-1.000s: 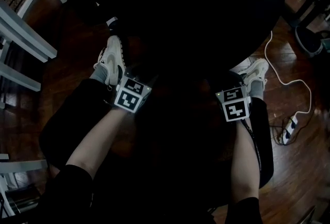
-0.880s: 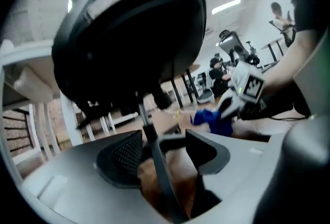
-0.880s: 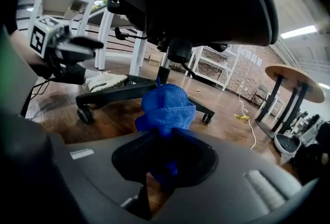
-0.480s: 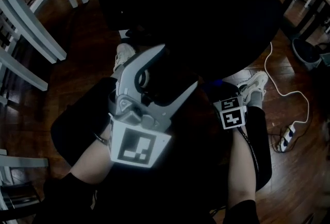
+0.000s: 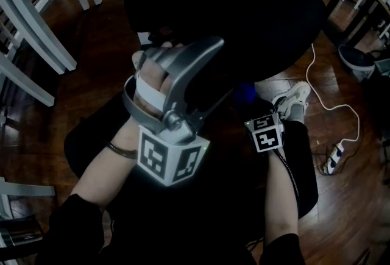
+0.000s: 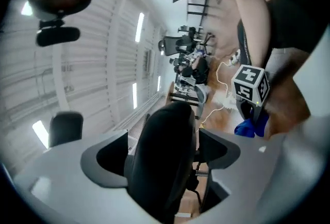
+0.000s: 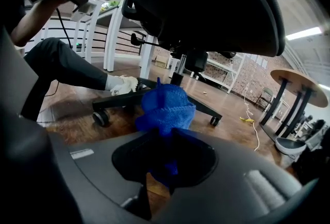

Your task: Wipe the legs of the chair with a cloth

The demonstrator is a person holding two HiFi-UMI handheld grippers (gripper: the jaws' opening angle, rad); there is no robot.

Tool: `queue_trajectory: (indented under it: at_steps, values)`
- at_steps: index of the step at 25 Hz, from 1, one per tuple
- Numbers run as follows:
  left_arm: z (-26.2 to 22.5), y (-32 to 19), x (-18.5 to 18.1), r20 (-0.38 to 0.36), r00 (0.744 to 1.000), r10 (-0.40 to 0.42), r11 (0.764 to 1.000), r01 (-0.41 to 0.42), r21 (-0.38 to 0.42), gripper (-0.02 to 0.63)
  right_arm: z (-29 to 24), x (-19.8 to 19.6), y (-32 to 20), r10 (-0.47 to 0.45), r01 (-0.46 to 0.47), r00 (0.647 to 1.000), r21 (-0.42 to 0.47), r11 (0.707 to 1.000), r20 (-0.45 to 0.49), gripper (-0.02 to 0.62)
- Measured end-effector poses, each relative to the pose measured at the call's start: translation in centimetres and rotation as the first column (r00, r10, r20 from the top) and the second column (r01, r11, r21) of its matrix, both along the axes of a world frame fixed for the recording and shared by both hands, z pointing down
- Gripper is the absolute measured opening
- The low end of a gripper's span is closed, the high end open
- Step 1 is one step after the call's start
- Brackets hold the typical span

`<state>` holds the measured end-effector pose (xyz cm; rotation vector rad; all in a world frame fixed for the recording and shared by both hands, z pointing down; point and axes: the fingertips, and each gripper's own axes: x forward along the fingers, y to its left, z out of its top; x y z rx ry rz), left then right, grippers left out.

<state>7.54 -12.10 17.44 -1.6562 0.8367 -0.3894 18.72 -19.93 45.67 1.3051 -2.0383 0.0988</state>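
A black office chair (image 5: 231, 8) fills the top of the head view. Its star base (image 7: 124, 97) with a caster (image 7: 100, 117) stands on the wood floor, just beyond the blue cloth (image 7: 165, 107). My right gripper (image 7: 166, 135) is shut on that cloth, low beside the seat; the head view shows only its marker cube (image 5: 266, 133). My left gripper (image 5: 177, 69) is held up near the camera and rolled onto its side. Its jaws have just been opening and stand wide. The dark chair (image 6: 165, 161) shows between them; I see no pad pressing on it.
White table legs (image 5: 36, 26) stand at the left. A white cable (image 5: 323, 99) runs to a power strip (image 5: 332, 163) on the right floor, near a dark bin (image 5: 356, 56). The person's shoe (image 5: 292, 96) rests by the chair. A round table (image 7: 304, 81) stands further off.
My left gripper rose from near the floor by the shoe to close under the camera, rolled over, and its jaws opened wide. My right gripper shifted slightly left with the cloth.
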Motion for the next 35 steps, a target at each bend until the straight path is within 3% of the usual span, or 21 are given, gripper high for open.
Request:
queue_trajectory:
  at_steps: [3, 5, 10, 15, 21, 27, 35]
  values:
    - [-0.4, 0.0, 2.5, 0.159, 0.987, 0.009, 0.999, -0.014, 0.03, 0.422, -0.1, -0.9, 0.4, -0.01, 0.01, 1.0, -0.001, 1.0, -0.002, 0.086]
    - [0.1, -0.7, 3.5, 0.225, 0.974, -0.007, 0.999, -0.005, 0.052, 0.423, -0.5, -1.3, 0.4, -0.016, 0.016, 1.0, 0.005, 1.0, -0.001, 0.084]
    - [0.5, -1.6, 4.0, 0.186, 0.982, 0.016, 0.998, -0.026, 0.052, 0.419, -1.5, -1.9, 0.6, -0.017, 0.017, 0.999, 0.006, 1.0, -0.029, 0.086]
    - [0.6, -1.4, 4.3, 0.193, 0.978, 0.081, 0.995, -0.09, 0.037, 0.387, -2.1, -2.1, 1.0, -0.016, 0.016, 0.999, -0.001, 1.0, -0.047, 0.086]
    - [0.7, -1.0, 3.8, 0.198, 0.97, 0.141, 0.99, -0.134, -0.05, 0.33, -2.5, -3.5, 1.6, -0.034, 0.034, 0.997, 0.002, 0.999, -0.071, 0.084]
    - [0.7, -1.0, 3.6, 0.192, 0.976, 0.1, 0.992, -0.082, -0.1, 0.318, -2.7, -3.8, 2.3, -0.035, 0.036, 0.996, 0.011, 0.999, -0.076, 0.086]
    - [0.9, -0.8, 3.8, 0.204, 0.972, 0.115, 0.981, -0.079, -0.179, 0.319, -2.7, -5.3, 2.6, -0.065, 0.066, 0.997, 0.025, 0.998, -0.042, 0.084]
